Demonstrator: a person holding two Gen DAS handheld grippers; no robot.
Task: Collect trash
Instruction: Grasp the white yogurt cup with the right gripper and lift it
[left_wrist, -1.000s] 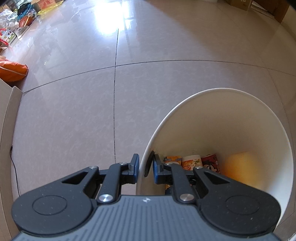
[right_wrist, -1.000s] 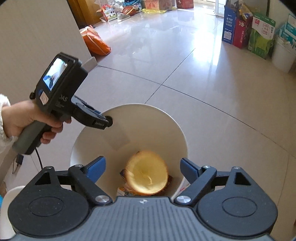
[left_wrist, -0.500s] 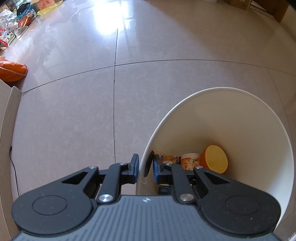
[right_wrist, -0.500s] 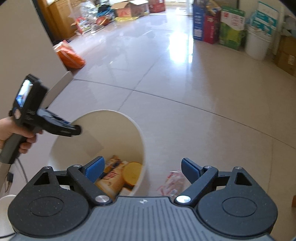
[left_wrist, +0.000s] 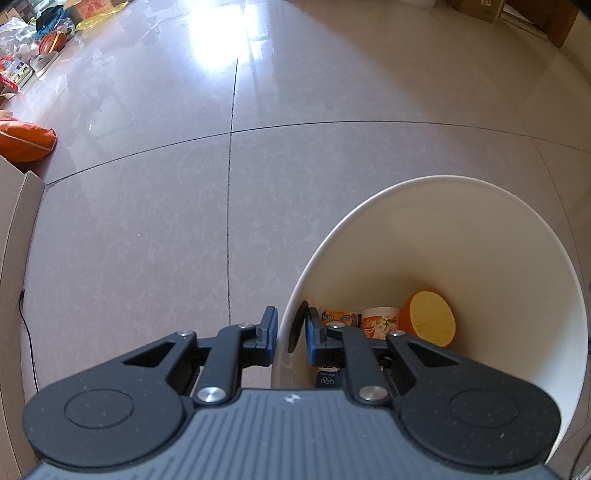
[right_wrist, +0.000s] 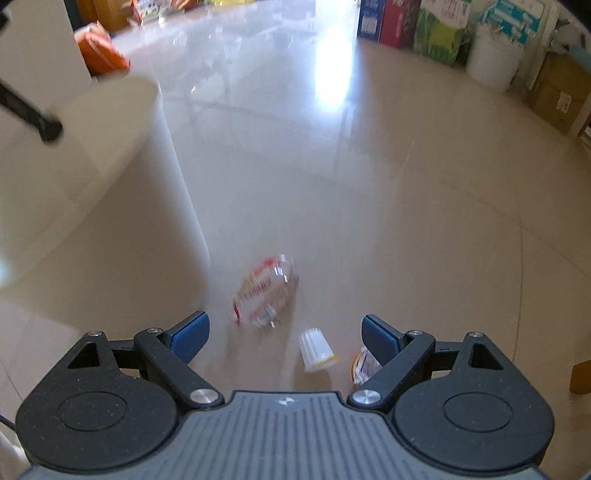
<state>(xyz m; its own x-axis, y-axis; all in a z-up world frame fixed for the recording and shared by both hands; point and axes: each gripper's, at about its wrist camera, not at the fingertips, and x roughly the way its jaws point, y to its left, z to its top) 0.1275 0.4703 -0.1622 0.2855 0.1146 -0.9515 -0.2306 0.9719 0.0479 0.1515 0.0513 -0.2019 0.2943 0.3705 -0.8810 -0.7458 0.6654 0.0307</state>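
My left gripper (left_wrist: 290, 330) is shut on the near rim of the white trash bin (left_wrist: 480, 229), one finger outside the wall and one inside. Inside the bin lie an orange half fruit (left_wrist: 428, 318), a printed cup (left_wrist: 380, 322) and an orange packet (left_wrist: 340, 316). My right gripper (right_wrist: 284, 338) is open and holds nothing, low over the floor beside the bin (right_wrist: 110, 206). Just ahead of it lie a clear plastic wrapper with red print (right_wrist: 264, 291), a small white ribbed cup (right_wrist: 316, 349) and another wrapper (right_wrist: 364, 365), partly hidden by the right finger.
Tiled floor spreads all around. An orange bag (left_wrist: 24, 138) and a cardboard edge (left_wrist: 14, 221) lie at the left. Boxes (right_wrist: 391, 18), a white bucket (right_wrist: 493, 55) and cartons (right_wrist: 561, 96) line the far right wall. The left gripper's tip (right_wrist: 33, 118) shows over the bin.
The orange half fruit fell from my right gripper into the bin and settled at the bottom. My right gripper swung right and down to the floor trash. The left gripper kept still.
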